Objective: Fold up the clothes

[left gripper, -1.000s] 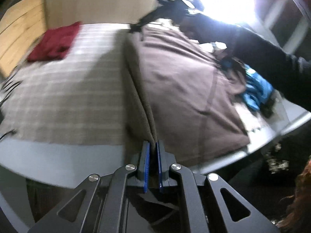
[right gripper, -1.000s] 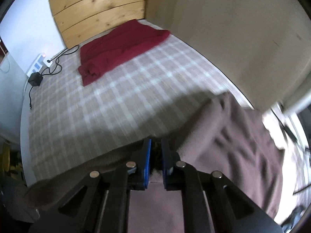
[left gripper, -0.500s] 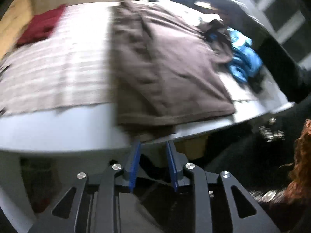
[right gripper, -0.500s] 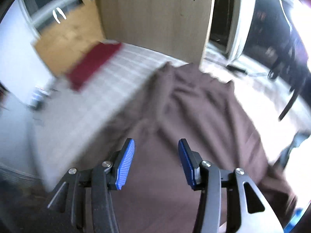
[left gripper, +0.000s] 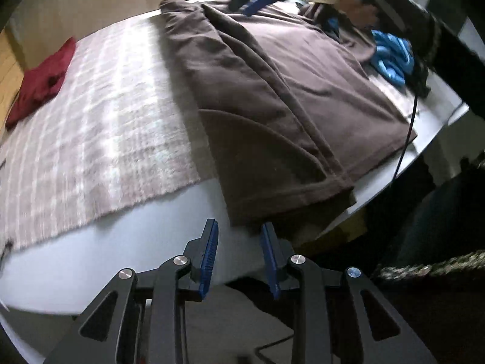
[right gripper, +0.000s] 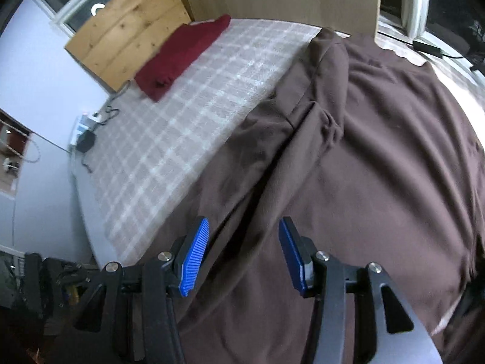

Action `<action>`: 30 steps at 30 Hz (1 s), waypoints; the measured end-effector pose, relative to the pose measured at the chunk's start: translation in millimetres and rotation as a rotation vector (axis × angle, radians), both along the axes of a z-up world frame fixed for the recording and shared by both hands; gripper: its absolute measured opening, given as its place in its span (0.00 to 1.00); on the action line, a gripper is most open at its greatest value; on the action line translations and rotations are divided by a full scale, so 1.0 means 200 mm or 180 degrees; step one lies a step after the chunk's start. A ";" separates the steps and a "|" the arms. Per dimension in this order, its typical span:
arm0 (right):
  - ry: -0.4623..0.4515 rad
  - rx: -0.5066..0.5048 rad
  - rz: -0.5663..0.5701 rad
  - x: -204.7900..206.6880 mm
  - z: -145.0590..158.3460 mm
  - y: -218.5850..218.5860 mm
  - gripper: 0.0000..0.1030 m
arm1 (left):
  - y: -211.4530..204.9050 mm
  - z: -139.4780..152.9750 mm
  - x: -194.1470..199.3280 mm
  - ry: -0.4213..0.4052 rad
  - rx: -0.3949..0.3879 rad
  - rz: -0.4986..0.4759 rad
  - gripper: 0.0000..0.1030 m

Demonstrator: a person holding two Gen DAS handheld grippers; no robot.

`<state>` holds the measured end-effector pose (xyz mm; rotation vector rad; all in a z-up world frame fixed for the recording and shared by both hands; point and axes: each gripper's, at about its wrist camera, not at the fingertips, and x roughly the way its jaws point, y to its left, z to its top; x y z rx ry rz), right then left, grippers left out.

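Both of my grippers stand with their blue pads apart and nothing pinched between them. My left gripper (left gripper: 239, 254) hangs just off the near edge of the table (left gripper: 100, 261), its tips close to the hem of the brown garment (left gripper: 272, 97) at about twelve o'clock but clear of the cloth. That garment lies spread on the table, one long side folded over onto itself, its near hem drooping a little past the table edge. My right gripper (right gripper: 244, 251) hovers over the same brown garment (right gripper: 379, 163), pads spread, cloth below them but not gripped. From the right view, a checked cloth (right gripper: 188, 115) covers the table at ten o'clock, and a dark red garment (right gripper: 182, 57) lies folded beyond it at eleven o'clock, near a wooden board (right gripper: 127, 27). In the left view, something bright blue (left gripper: 392, 60) sits at two o'clock, just past the brown garment's far corner.
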<state>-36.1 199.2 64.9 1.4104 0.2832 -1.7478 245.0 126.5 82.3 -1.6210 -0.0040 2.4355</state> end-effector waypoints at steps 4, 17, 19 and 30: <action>-0.0103 0.0026 -0.0018 -0.02 -0.04 -0.04 0.46 | 0.00 0.02 -0.04 0.0120 0.0121 -0.0053 0.27; -0.0011 0.0273 0.0088 -0.07 -0.17 -0.13 0.21 | 0.00 0.11 -0.08 0.0208 0.0327 -0.0128 0.05; -0.0041 0.0199 0.0059 -0.09 -0.16 -0.11 0.14 | -0.02 0.16 -0.05 0.0237 0.0291 -0.0100 0.04; -0.0140 0.0064 -0.0059 -0.11 -0.21 -0.04 0.12 | -0.04 0.04 0.14 0.0218 0.0784 0.0663 0.03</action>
